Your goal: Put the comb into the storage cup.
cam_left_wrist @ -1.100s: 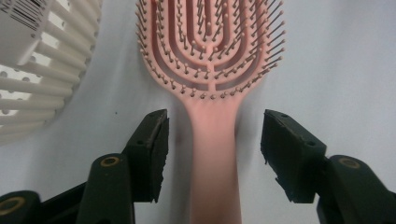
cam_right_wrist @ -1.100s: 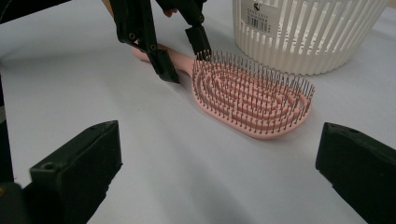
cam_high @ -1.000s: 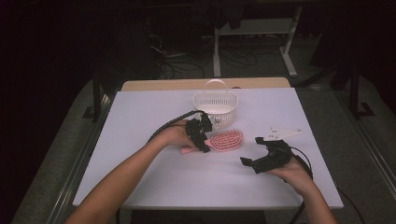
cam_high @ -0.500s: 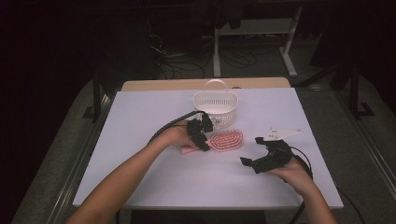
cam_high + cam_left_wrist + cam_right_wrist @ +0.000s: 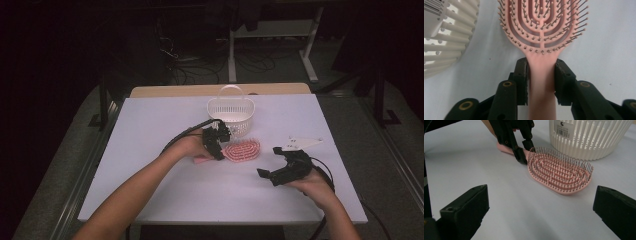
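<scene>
White table surface (image 5: 150, 200) is carrying a pink hairbrush (image 5: 242, 150), lying bristles up just in front of a white slatted basket (image 5: 231, 111). Left gripper (image 5: 541, 82) is straddling the brush handle just below the head; its jaws have just been closing, and both pads are now sitting against the handle's sides. Right gripper (image 5: 541, 220) is resting well apart from the brush, jaws spread wide and holding nothing.

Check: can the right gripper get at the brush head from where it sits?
Probably yes. The right gripper is open and faces the brush across bare table; the left gripper, jaws just closing, clamps only the handle, and the basket stands behind.
</scene>
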{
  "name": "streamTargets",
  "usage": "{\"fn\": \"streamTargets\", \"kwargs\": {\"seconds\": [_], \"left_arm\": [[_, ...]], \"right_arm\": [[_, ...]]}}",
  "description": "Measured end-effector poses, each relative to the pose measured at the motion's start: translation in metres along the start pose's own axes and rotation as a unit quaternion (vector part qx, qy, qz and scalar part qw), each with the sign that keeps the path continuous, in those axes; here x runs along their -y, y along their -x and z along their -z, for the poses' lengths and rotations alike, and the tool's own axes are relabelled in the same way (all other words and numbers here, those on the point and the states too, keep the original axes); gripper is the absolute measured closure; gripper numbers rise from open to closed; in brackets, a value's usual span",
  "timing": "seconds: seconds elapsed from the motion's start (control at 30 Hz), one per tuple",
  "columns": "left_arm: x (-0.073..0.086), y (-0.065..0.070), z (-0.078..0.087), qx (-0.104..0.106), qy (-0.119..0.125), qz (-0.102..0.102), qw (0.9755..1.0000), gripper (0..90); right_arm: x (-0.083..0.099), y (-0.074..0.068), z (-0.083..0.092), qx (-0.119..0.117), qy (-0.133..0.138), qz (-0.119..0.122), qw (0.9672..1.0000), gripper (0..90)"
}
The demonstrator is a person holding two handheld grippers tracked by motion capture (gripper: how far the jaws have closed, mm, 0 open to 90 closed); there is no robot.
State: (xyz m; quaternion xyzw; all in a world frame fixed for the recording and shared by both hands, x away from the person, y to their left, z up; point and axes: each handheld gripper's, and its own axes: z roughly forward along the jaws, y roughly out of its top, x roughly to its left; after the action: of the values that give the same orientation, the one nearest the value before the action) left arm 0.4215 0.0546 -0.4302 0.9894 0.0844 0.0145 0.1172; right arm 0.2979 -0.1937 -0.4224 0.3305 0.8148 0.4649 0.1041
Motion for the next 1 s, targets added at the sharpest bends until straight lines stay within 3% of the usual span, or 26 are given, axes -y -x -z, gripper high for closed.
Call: {"fn": "streamTargets", "kwargs": {"seconds": [0.63, 1.0], "left_arm": [[-0.0009, -0.0014, 0.0004, 0.005, -0.003, 0.002, 1.0000, 70.8], [0.0050, -0.0022, 0.0022, 0.007, 0.017, 0.011, 0.9998, 70.9]], "right_arm": [[0.0002, 0.0008, -0.0001, 0.000, 0.000, -0.001, 1.0000, 0.0], [0.0006, 0.0017, 0.0007, 0.001, 0.000, -0.003, 1.0000, 0.0]]}}
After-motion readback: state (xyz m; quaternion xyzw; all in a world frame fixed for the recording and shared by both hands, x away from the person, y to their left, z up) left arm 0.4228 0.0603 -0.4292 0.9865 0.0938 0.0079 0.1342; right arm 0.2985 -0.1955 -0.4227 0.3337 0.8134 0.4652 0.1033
